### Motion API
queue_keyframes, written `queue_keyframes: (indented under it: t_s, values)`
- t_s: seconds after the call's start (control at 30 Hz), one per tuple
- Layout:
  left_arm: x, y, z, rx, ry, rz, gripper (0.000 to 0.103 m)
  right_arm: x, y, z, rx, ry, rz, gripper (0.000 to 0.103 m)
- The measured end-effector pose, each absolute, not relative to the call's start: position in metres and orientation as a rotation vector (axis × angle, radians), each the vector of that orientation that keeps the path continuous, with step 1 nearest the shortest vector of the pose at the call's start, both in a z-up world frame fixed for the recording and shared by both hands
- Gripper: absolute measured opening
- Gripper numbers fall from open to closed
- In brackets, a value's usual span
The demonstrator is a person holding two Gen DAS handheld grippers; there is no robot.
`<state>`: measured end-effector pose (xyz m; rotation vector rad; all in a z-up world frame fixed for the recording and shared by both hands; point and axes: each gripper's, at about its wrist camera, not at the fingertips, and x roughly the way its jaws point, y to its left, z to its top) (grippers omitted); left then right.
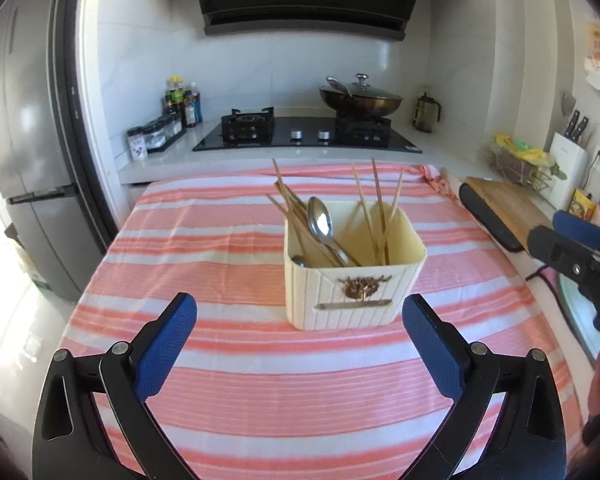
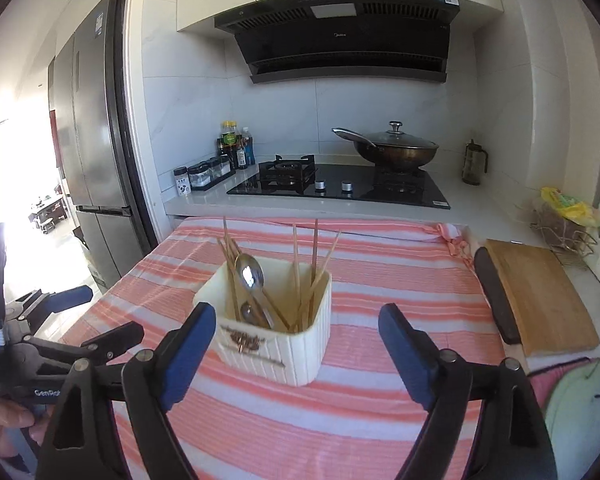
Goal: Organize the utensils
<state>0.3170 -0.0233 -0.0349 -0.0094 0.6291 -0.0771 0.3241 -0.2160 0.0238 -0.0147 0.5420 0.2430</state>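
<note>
A cream ribbed utensil holder [image 1: 352, 296] [image 2: 276, 344] stands upright on the pink striped cloth [image 1: 228, 384] [image 2: 300, 420]. Inside it lean several wooden chopsticks [image 1: 376, 200] [image 2: 314, 256] and metal spoons [image 1: 320, 220] [image 2: 250, 272]. My left gripper [image 1: 300, 304] is open just in front of the holder, with nothing between its blue pads [image 1: 168, 352]. My right gripper [image 2: 298, 314] is also open, its fingers either side of the holder's near face in the picture and not touching it. Each gripper shows at the edge of the other's view, right gripper [image 1: 572, 248] and left gripper [image 2: 72, 320].
A wooden cutting board [image 1: 508, 208] [image 2: 540, 300] lies at the right of the cloth. Behind is a gas hob [image 1: 308, 136] with a lidded wok [image 2: 396, 148], spice jars [image 1: 152, 140] and bottles. A fridge [image 1: 24, 140] stands left. A hand [image 2: 4, 424] holds the left gripper.
</note>
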Motion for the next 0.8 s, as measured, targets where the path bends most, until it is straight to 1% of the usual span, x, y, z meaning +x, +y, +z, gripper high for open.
queue_keyframes:
  t_s: [0.1,0.2,0.33,0.8]
  values:
    - [0.291,-0.026,-0.03,-0.02,0.606,-0.058,0.102,0.288,-0.217,0.021,-0.013,0.56,0.242,0.087]
    - [0.267,-0.029,-0.024,-0.005,0.578,-0.044,0.102,0.258,-0.214,0.019,-0.042,0.571,0.22,0.089]
    - [0.241,-0.032,-0.018,-0.002,0.553,-0.031,0.102,0.225,-0.211,0.021,-0.075,0.563,0.181,0.09]
    - [0.182,-0.046,0.004,0.078,0.508,0.028,0.103,0.166,-0.206,0.043,-0.062,0.502,0.103,0.09]
